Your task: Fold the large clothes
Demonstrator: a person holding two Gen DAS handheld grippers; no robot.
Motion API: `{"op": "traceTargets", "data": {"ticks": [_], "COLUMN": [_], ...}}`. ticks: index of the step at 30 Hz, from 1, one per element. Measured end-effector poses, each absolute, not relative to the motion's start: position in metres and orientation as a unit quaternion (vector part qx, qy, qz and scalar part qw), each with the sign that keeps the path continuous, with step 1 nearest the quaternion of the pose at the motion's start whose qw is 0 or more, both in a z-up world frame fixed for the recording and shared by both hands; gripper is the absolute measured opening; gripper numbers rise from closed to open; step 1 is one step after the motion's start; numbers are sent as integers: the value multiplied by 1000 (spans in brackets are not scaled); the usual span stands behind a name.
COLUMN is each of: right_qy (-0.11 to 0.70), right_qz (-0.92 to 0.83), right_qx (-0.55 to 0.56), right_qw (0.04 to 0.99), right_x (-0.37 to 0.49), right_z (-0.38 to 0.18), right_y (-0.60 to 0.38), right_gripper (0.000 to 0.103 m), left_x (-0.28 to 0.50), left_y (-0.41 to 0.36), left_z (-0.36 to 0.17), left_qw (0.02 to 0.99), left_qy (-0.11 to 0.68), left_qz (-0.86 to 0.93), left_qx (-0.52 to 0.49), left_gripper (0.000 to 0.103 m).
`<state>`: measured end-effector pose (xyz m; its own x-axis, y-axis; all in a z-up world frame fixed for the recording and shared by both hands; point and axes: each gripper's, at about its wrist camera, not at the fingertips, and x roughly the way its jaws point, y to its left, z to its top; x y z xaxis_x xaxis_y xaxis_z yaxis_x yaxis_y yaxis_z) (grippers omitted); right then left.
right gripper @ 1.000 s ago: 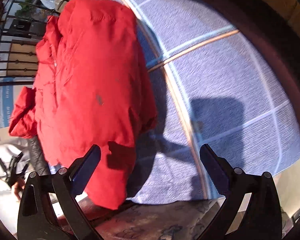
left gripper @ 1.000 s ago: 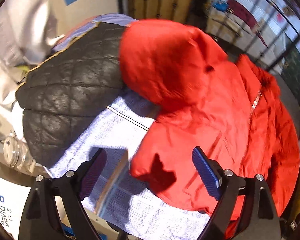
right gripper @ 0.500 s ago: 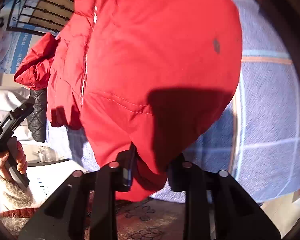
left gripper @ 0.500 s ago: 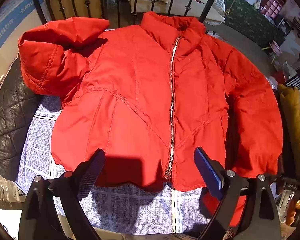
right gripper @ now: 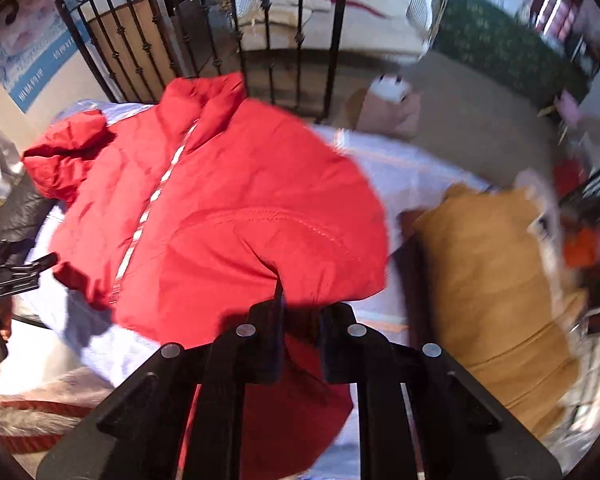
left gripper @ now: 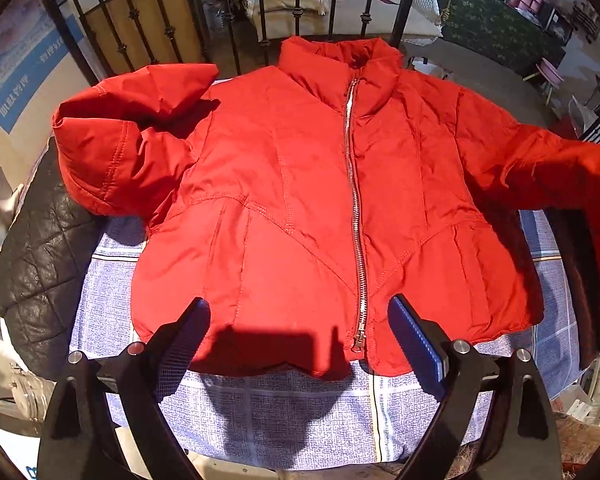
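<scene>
In the left wrist view, we hold the left gripper [left gripper: 296, 332] with its jaws spread wide and nothing between them. The red padded jacket [left gripper: 300, 200] lies face up, zipped, just ahead of the jaws on the blue checked cloth [left gripper: 300, 408] over the counter, its hem reaching between the fingertips. One sleeve is doubled up ahead and to the left of the jaws, beside a black quilted garment [left gripper: 36, 264]; the other lifts away to the right and is cut off at the frame edge. We judge the jacket light, puffy and slippery, so cuffs, hem and seams give the surest hold.

In the right wrist view, the right gripper [right gripper: 300, 312] has just been closing, and its jaws pinch the red sleeve near the cuff, which hangs below them. The body spreads ahead and leftward. Motion blur hides the exact bite. A tan garment [right gripper: 488, 280] sits right of the jaws.
</scene>
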<state>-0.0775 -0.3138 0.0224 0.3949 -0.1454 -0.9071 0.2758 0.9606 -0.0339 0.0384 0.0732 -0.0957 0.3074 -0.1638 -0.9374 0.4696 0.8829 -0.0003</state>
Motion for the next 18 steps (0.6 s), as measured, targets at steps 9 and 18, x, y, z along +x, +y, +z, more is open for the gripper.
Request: {"op": "traceTargets", "data": {"ticks": [9,18], "right_qy": [561,498], "right_qz": [-245,-354], "right_qx": [87,201], "right_qw": [786,766], "right_x": [-40,-83], "right_z": [22,-32], "right_y": [-475,-533], "right_gripper": [19,81], "left_x": [36,43], "left_y": [83,109], "left_z": [-101,-109], "left_qw": [798,795], "left_qy": [557,577], "left_qz": [-186,-148], "left_qx": [135,111], "left_gripper": [88,88]}}
